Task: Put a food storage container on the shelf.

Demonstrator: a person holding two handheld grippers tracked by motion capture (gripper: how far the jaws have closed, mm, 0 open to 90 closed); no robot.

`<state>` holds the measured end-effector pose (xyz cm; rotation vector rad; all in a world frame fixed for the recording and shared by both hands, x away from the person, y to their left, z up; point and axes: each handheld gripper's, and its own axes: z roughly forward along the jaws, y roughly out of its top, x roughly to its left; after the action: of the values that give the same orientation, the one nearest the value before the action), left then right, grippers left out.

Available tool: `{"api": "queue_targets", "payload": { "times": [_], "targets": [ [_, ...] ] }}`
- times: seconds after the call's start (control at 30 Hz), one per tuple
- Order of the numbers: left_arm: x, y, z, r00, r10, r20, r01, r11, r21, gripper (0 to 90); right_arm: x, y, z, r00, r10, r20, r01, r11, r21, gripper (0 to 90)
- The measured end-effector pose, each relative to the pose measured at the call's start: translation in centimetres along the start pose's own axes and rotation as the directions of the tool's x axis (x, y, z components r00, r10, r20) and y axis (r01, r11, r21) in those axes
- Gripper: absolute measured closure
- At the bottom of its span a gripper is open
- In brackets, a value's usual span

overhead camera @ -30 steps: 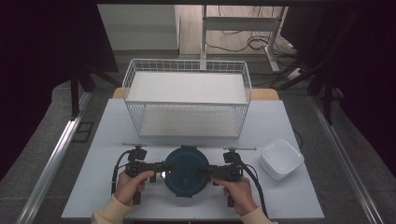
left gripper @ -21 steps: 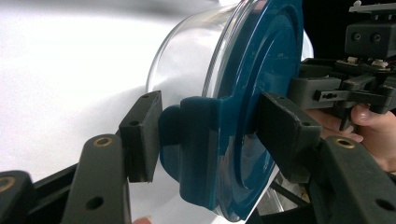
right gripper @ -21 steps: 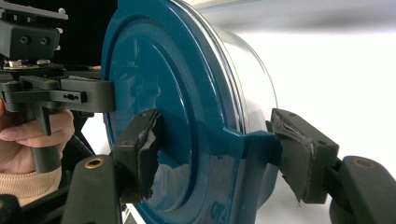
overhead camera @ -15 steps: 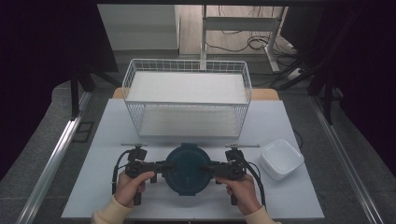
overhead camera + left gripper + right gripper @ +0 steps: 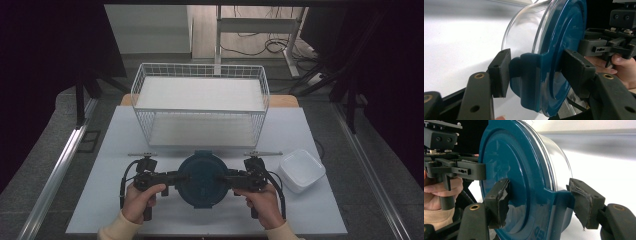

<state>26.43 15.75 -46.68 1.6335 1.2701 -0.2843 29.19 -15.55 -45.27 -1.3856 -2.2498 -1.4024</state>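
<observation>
Round clear container with blue lid (image 5: 202,179) sits at the near-centre of the white table (image 5: 115,150), just in front of the wire basket (image 5: 200,107), which serves as landmark.

Left gripper (image 5: 172,178) clamps the lid's left latch tab (image 5: 529,77): in the left gripper view one pad presses the outer face of the tab, the other bears on the lid top. Jaws part-way closed, held at tab width.

Right gripper (image 5: 227,179) mirrors this on the opposite tab (image 5: 559,202); worn pads (image 5: 501,200) pinch tab and lid face between them. Same moderate opening.

Reading: two opposed grips on the tabs balance the load, so the container stays level as it lifts; a single grip would tip it. Probably it is being carried toward the basket.

White square dish (image 5: 301,170) lies in front of the basket's right corner, just beside the right gripper, untouched. Two thin rods (image 5: 263,153) lie close against the basket's front edge.

Risk: tabs may unlatch under load.
</observation>
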Motion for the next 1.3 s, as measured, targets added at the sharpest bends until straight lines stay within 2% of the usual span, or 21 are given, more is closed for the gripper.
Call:
{"api": "queue_targets", "payload": {
  "times": [0.33, 0.63, 0.8, 1.3],
  "targets": [
    [-0.5, 1.3, -0.5, 0.9998, 0.021, -0.003, -0.021, 0.9996, -0.018, 42.1, 0.4, 1.3, -0.2, 0.9999, -0.017, -0.001, 0.017, 1.0, -0.016, 34.7],
    [-1.5, 3.8, -1.1, 0.9985, 0.054, -0.001, -0.054, 0.9979, -0.037, 42.1, 0.9, 3.5, -1.3, 0.9986, -0.053, 0.004, 0.053, 0.997, -0.053, 35.0],
    [-1.8, 4.9, -1.7, 0.9984, 0.056, 0.005, -0.055, 0.9973, -0.048, 42.2, 1.5, 4.9, -1.6, 0.9976, -0.068, 0.007, 0.069, 0.996, -0.065, 35.3],
    [-3.9, 8.2, -3.7, 0.9941, 0.107, 0.013, -0.106, 0.9904, -0.089, 42.1, 3.7, 8.7, -3.4, 0.9908, -0.134, 0.022, 0.135, 0.985, -0.11, 35.7]
  ]
}}
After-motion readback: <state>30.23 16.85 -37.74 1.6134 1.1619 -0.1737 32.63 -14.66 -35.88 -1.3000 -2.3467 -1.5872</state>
